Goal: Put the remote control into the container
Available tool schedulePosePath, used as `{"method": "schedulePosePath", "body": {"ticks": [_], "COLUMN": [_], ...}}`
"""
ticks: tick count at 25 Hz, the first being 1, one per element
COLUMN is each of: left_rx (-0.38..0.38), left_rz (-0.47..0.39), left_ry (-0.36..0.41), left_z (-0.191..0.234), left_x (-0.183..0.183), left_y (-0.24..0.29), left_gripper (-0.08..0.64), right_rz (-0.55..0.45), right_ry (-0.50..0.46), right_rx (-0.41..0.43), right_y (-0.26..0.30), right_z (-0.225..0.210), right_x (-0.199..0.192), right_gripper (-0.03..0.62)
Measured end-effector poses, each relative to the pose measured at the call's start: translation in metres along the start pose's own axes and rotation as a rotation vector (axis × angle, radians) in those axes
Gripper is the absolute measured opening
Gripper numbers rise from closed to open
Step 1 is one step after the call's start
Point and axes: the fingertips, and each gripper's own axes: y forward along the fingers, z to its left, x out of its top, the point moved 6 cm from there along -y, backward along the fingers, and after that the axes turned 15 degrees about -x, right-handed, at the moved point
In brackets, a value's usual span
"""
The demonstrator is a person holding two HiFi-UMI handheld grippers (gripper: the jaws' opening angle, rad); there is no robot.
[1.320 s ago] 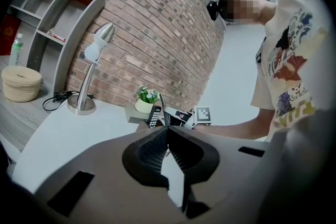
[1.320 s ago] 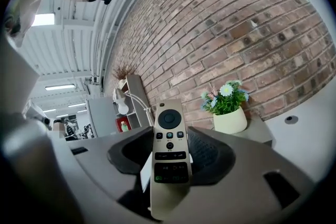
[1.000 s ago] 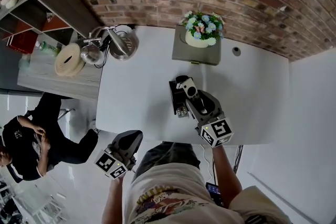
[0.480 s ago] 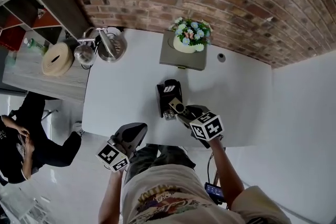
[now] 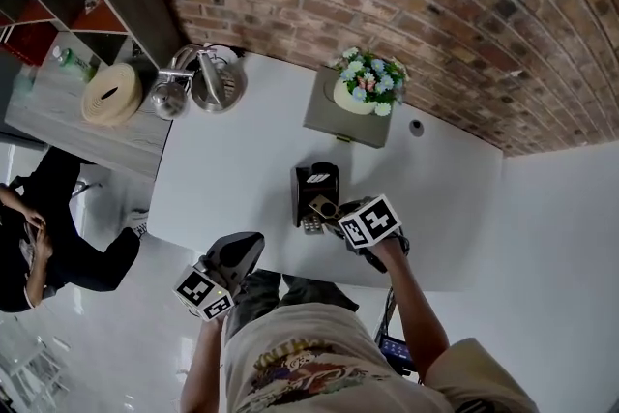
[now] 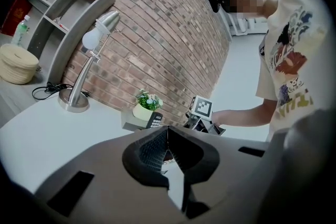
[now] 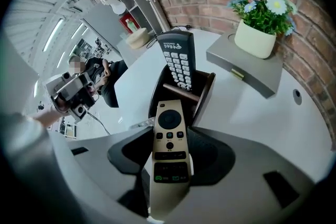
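White table (image 5: 222, 160), brick wall behind. Left claw (image 6: 168, 150) clenched, empty, at the near table edge. Right claw (image 7: 170, 152) grasping gold remote control (image 7: 169, 139); dark container (image 7: 209, 86) directly ahead, black remote (image 7: 177, 57) upright inside. Flower pot (image 7: 255, 36) beyond, right.

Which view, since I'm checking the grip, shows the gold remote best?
Right gripper view: the gold remote sits centre frame, buttons up, clamped in the right gripper, tip at the container. Head view shows only a small end; left gripper view doesn't show it clearly.
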Motion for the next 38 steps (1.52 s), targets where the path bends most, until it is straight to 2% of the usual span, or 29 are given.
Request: {"method": "schedulePosePath", "body": {"ticks": [3, 7, 15, 18, 21, 24, 25, 29, 34, 38], "left_rx": [0.027, 0.056, 0.048, 0.029, 0.015, 0.003, -0.001, -0.019, -0.032, -0.057], "left_rz": [-0.021, -0.034, -0.04, -0.037, -0.032, -0.031, -0.032, -0.039, -0.037, -0.024], "left_ry": [-0.004, -0.007, -0.01, -0.005, -0.011, -0.022, -0.025, -0.027, -0.014, -0.004], "left_z": [0.004, 0.008, 0.014, 0.015, 0.015, 0.016, 0.016, 0.017, 0.02, 0.021], "left_x": [0.003, 0.004, 0.012, 0.016, 0.014, 0.011, 0.011, 0.012, 0.015, 0.02], "left_y": [0.002, 0.007, 0.025, 0.032, 0.034, 0.034, 0.034, 0.033, 0.029, 0.029], "left_gripper": [0.006, 0.006, 0.006, 0.006, 0.006, 0.006, 0.006, 0.006, 0.006, 0.006], "right_rz": [0.068, 0.11, 0.089, 0.074, 0.025, -0.038, -0.056, -0.176, -0.287, -0.32], "right_ry": [-0.012, -0.033, 0.083, 0.059, -0.011, -0.034, -0.037, -0.012, -0.165, -0.148], "right_rx": [0.031, 0.076, 0.154, 0.148, 0.089, 0.044, 0.048, 0.083, 0.024, 0.009], "right_y": [0.009, 0.016, 0.014, 0.014, 0.009, -0.003, -0.007, -0.024, -0.033, -0.039], "right_z": [-0.005, -0.01, -0.012, -0.009, -0.005, -0.004, -0.003, 0.0, 0.001, 0.0], "right_x": [0.008, 0.016, 0.034, 0.04, 0.042, 0.051, 0.056, 0.07, 0.062, 0.054], "right_gripper": [0.207, 0.207, 0.207, 0.207, 0.209, 0.223, 0.246, 0.249, 0.245, 0.212]}}
